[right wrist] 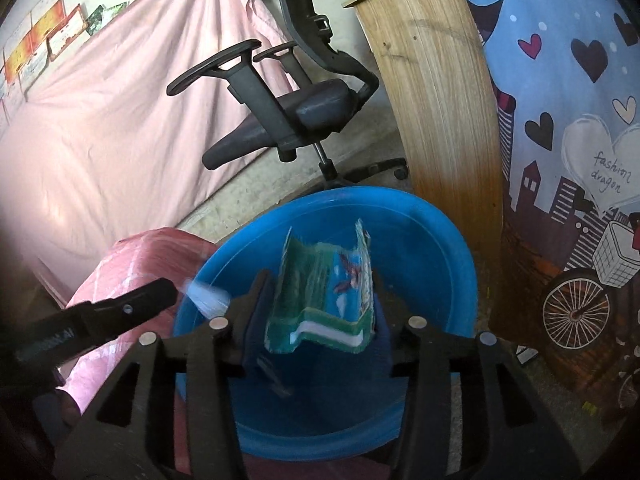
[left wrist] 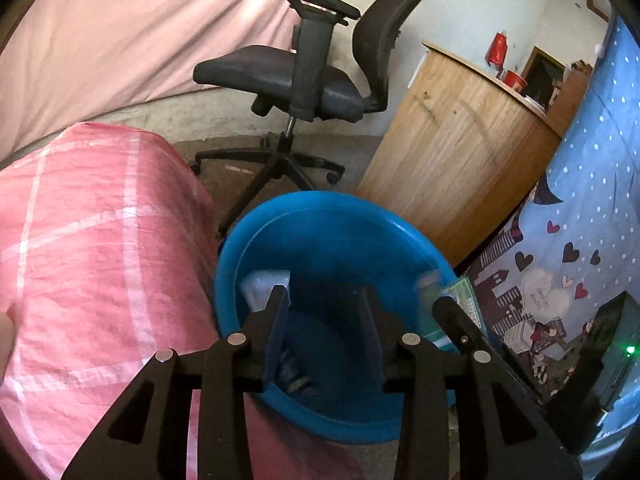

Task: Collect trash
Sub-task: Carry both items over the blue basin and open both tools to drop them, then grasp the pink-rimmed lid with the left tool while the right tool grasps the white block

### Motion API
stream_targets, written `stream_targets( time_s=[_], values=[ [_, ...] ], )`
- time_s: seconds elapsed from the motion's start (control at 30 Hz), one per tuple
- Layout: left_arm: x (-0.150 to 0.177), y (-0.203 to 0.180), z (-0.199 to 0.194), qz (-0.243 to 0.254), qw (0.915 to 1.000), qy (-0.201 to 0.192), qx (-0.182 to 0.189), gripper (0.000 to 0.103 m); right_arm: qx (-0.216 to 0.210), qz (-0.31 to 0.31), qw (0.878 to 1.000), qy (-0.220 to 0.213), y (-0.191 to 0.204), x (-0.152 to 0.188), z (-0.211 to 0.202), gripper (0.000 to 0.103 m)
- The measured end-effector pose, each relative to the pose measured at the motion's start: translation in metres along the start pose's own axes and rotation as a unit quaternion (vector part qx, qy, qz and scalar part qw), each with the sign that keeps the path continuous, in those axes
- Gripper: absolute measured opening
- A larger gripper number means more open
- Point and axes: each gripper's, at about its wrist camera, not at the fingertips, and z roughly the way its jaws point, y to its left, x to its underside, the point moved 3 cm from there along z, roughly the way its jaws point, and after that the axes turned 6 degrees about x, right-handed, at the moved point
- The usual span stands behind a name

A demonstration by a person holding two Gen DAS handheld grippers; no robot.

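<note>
Blue bin [right wrist: 420, 232], right view: green wrapper [right wrist: 328, 292]

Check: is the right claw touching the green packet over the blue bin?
Cannot tell. In the right wrist view the green packet sits between the right claw fingers above the blue bin, blurred; no clear gap or contact.

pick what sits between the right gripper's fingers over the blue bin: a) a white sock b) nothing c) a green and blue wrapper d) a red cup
c: in the right wrist view a crumpled green and blue wrapper sits between the fingers of the right gripper, directly above the open blue bin.
</note>
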Motion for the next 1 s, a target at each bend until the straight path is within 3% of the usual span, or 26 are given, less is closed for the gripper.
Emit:
stream_targets(
  time_s=[0.1, 0.2, 0.27, 0.4, 0.6, 0.77, 1.0],
  values=[
    [0.0, 0.003, -0.01, -0.003, 0.9998, -0.013, -0.012, 0.032, -0.002, -0.001, 1.0, -0.008, 0.0, 0.0, -0.004, 0.076],
    [0.002, 0.006, -0.029, -0.009, 0.9973, -0.063, -0.037, 0.034, -0.006, -0.01, 1.0, -0.026, 0.005, -0.002, -0.011, 0.082],
    [0.004, 0.01, -0.044, -0.013, 0.9947, -0.09, -0.049, 0.042, -0.014, -0.021, 0.999, -0.047, 0.012, -0.002, -0.022, 0.085],
    [0.012, 0.016, -0.081, -0.012, 0.9857, -0.148, -0.08, 0.046, -0.037, -0.043, 0.994, -0.098, 0.029, -0.004, -0.045, 0.099],
    [0.027, 0.032, -0.139, -0.004, 0.9664, -0.216, -0.139, 0.073, -0.078, -0.064, 0.984, -0.149, 0.055, -0.002, -0.078, 0.103],
    [0.047, 0.055, -0.188, -0.031, 0.9466, -0.27, -0.174, 0.097, -0.107, -0.089, 0.972, -0.191, 0.084, 0.001, -0.107, 0.103],
    [0.074, 0.079, -0.245, -0.036, 0.9183, -0.319, -0.232, 0.1, -0.145, -0.123, 0.958, -0.213, 0.126, 0.013, -0.135, 0.103]
  ],
)
